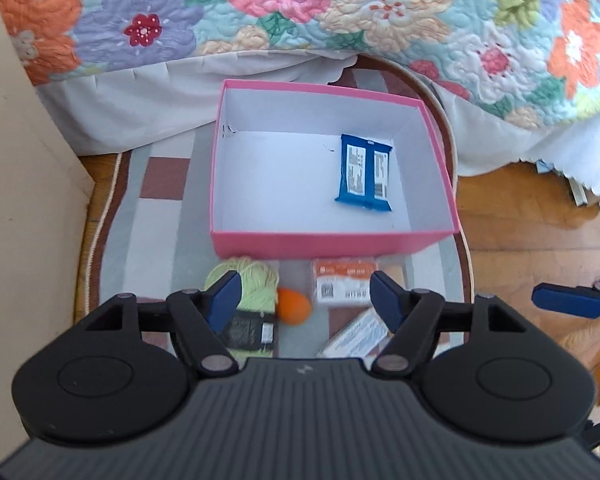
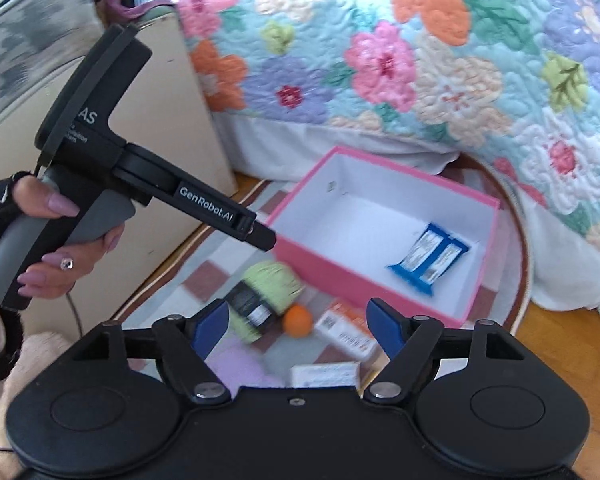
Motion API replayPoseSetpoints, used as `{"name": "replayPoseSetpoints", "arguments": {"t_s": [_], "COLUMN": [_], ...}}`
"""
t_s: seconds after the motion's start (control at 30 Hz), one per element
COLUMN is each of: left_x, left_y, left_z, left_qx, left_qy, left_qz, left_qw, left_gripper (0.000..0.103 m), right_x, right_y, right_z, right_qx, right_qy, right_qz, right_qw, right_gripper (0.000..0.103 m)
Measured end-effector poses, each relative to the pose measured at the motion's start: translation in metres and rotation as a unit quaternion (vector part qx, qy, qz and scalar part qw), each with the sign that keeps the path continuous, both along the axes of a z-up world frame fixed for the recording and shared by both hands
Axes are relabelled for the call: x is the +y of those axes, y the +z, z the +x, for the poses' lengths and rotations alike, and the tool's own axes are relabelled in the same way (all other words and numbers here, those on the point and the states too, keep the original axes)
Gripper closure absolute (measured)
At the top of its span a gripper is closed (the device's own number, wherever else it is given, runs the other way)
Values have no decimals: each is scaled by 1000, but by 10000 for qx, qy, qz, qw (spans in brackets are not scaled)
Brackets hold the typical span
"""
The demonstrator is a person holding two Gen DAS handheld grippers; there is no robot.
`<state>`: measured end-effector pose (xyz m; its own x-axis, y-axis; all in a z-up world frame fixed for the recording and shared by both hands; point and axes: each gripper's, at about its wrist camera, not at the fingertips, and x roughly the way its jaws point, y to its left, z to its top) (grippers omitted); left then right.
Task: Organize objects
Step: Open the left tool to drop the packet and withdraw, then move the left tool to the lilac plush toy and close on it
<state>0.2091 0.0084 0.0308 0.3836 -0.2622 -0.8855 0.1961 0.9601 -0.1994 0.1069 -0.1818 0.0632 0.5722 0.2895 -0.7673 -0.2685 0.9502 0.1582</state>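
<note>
Both sets of jaws stand apart with nothing between the pads: the left gripper (image 1: 305, 298) hangs at bottom centre of its view, the right gripper (image 2: 296, 326) likewise, both empty. Just beyond the left's fingers (image 1: 224, 300) lie a green yarn ball (image 1: 246, 280), an orange ball (image 1: 294, 306) and two labelled packets (image 1: 342, 282), all on the rug (image 1: 156, 216) in front of the pink box (image 1: 320, 240). In the box, right of centre, lies a blue packet (image 1: 364, 172). This looks like the gap between placements; next comes picking one loose item, perhaps the orange ball, needing a descent and a gentle close.
</note>
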Motion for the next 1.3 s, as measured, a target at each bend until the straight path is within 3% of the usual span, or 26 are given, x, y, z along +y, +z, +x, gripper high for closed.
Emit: {"name": "replayPoseSetpoints", "arguments": {"t_s": [0.3, 0.7, 0.97, 1.3], "left_x": [8, 21, 34, 36], "left_y": [23, 13, -5, -53], "left_z": [-52, -107, -122, -108], "left_qx": [-38, 367, 589, 812], "left_qy": [-258, -360, -340, -378], "left_qz": [62, 115, 168, 120], "left_qw": [9996, 9986, 9975, 9959], "left_gripper": [22, 19, 17, 16], "right_x": [19, 44, 40, 53], "right_y": [3, -7, -37, -81], "right_z": [-32, -56, -50, -41], "right_qx": [329, 682, 921, 1055], "right_qy": [350, 785, 923, 1195], "right_qz": [90, 309, 396, 349], "right_qw": [9988, 9941, 9907, 9866], "right_gripper": [14, 9, 10, 10]}}
